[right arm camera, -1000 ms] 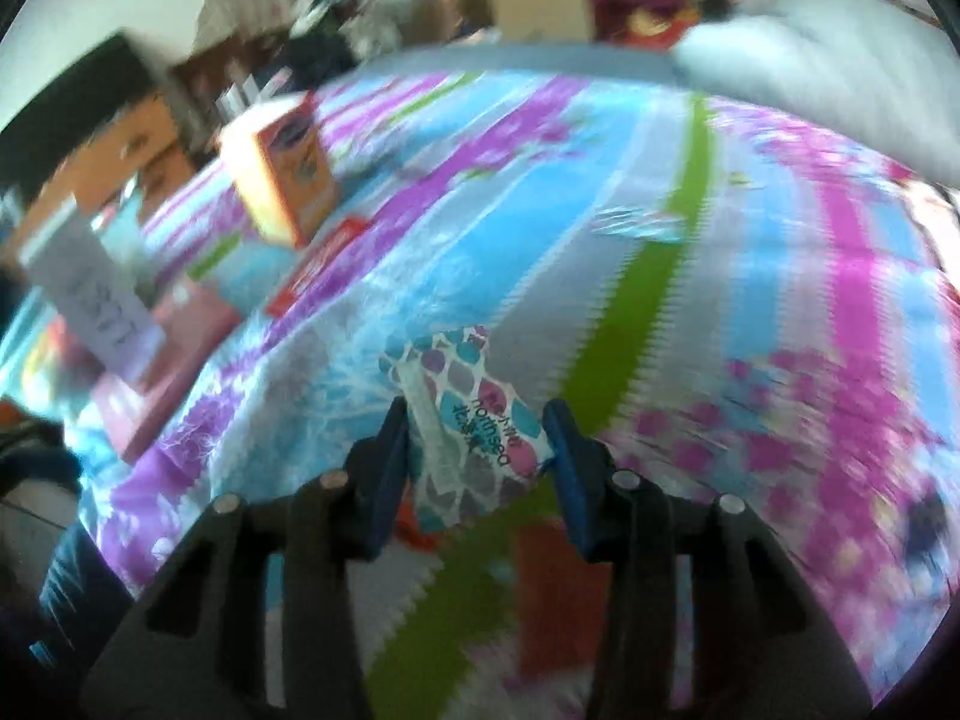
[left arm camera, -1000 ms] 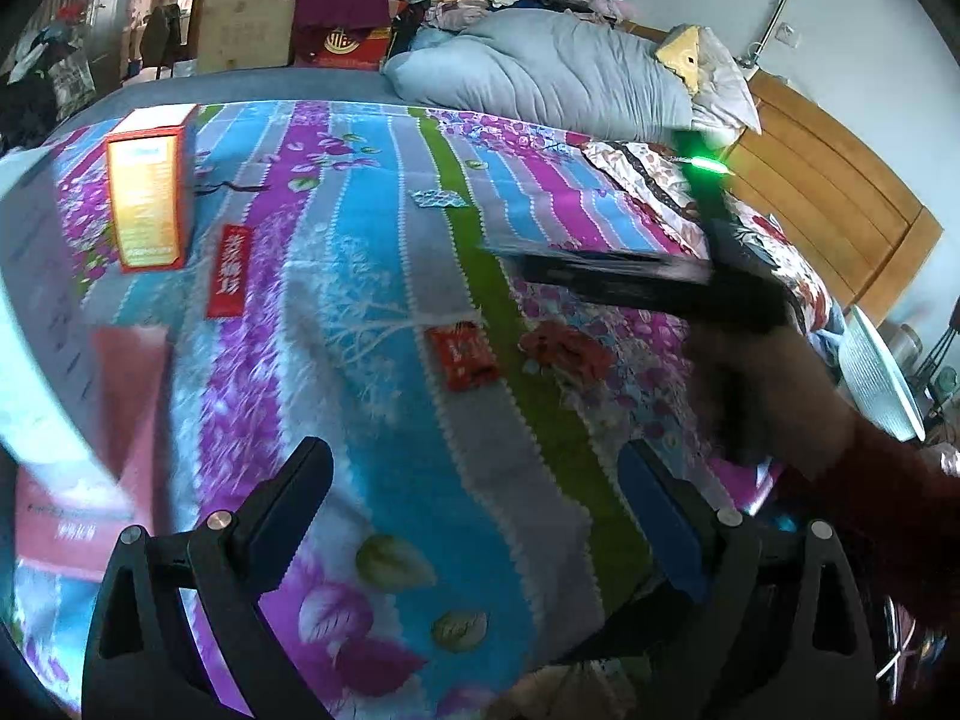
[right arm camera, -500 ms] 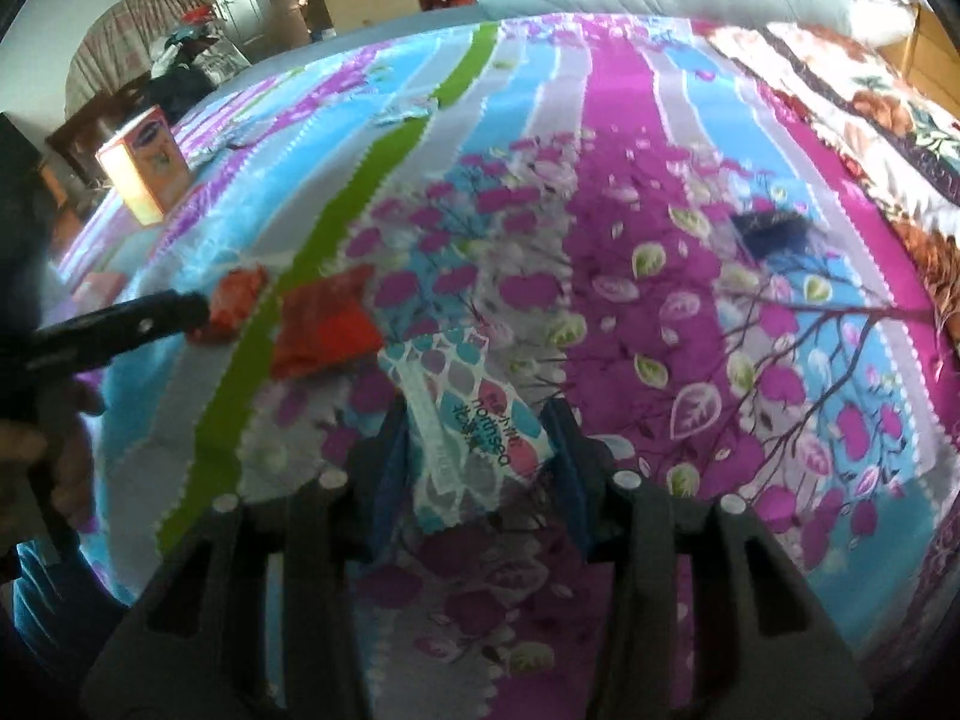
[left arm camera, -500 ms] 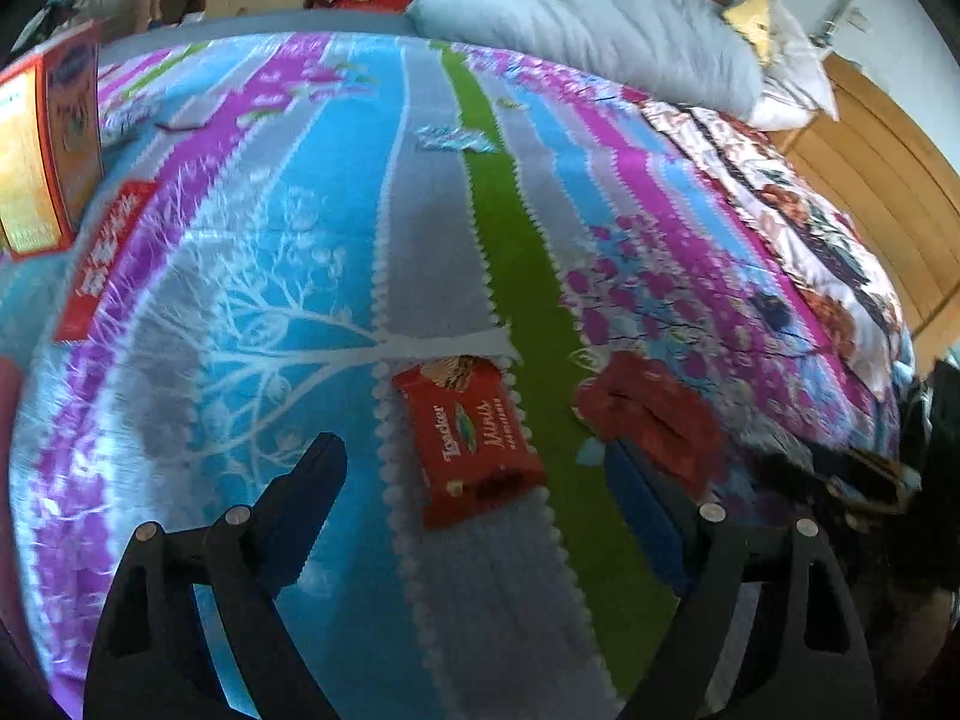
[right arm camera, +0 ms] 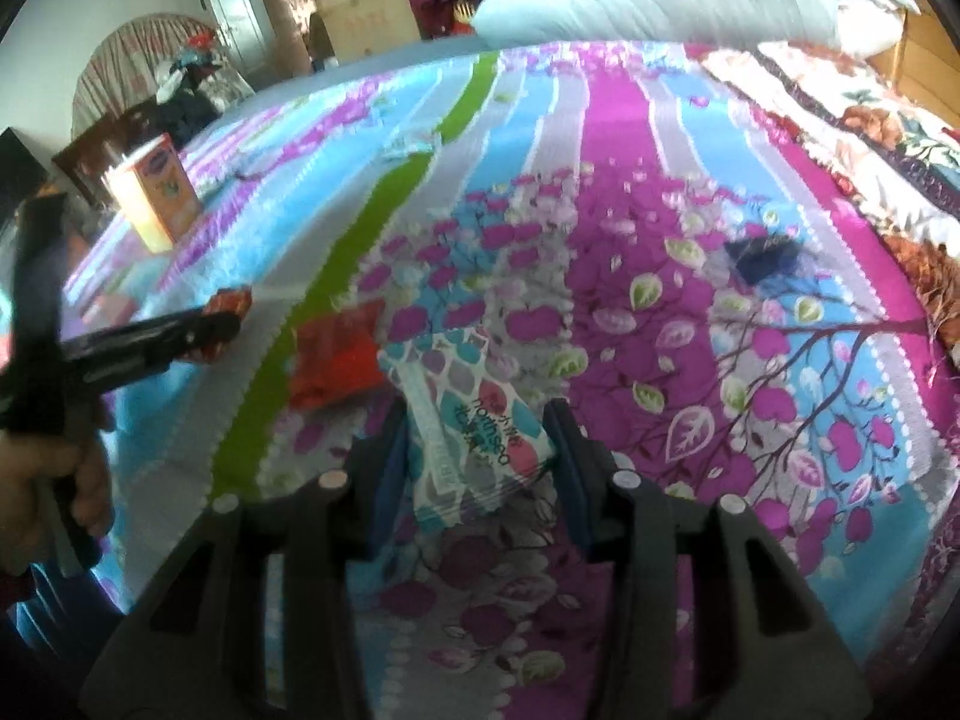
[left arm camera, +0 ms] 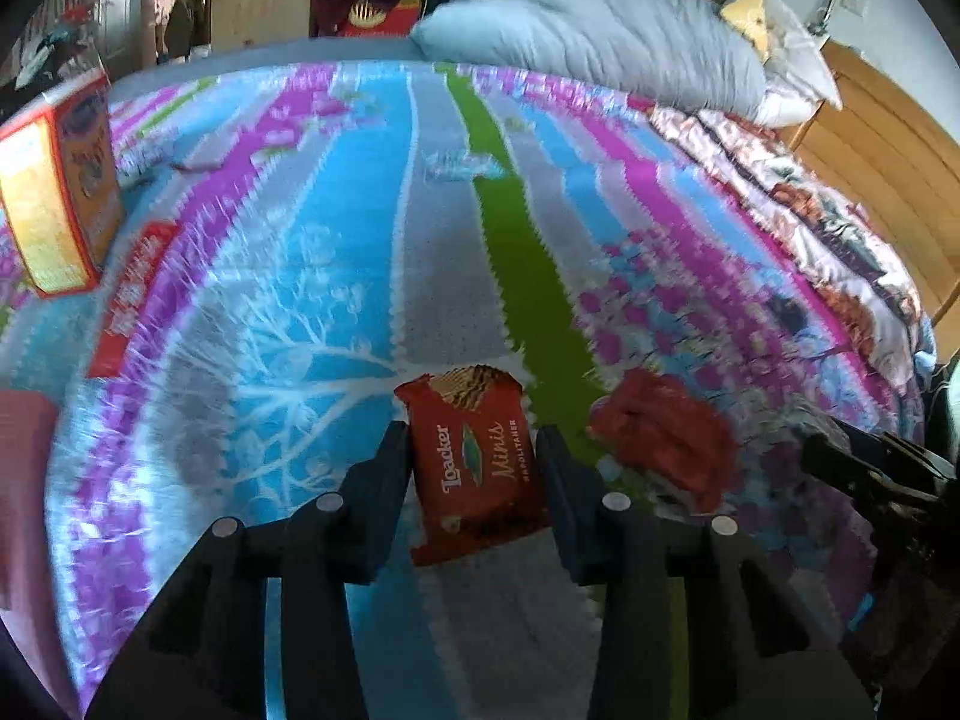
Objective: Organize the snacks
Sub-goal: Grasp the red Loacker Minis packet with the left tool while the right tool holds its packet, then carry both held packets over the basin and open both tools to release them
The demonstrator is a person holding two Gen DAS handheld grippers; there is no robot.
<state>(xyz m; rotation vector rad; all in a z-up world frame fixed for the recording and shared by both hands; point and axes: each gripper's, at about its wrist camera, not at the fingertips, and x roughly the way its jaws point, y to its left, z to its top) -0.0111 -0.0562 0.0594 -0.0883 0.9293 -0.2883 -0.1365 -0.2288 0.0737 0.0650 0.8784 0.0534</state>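
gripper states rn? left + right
Left tool: closed on the red Loacker Minis wafer pack.
Right tool: closed on the patterned teal-and-pink packet.

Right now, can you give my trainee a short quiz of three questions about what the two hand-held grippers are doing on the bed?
1. True or false: the left hand-held gripper has closed around the red Loacker pack.
2. What does the right hand-held gripper hold? A) the yellow box B) the patterned pouch C) the dark blue packet
3. Fill in: the crumpled red wrapper lies on the bedspread to the ____ of the Loacker pack, as the left wrist view shows it.

Key
1. True; both fingers press its sides.
2. B, the patterned pouch. The yellow box and the dark blue packet lie apart on the bedspread.
3. right
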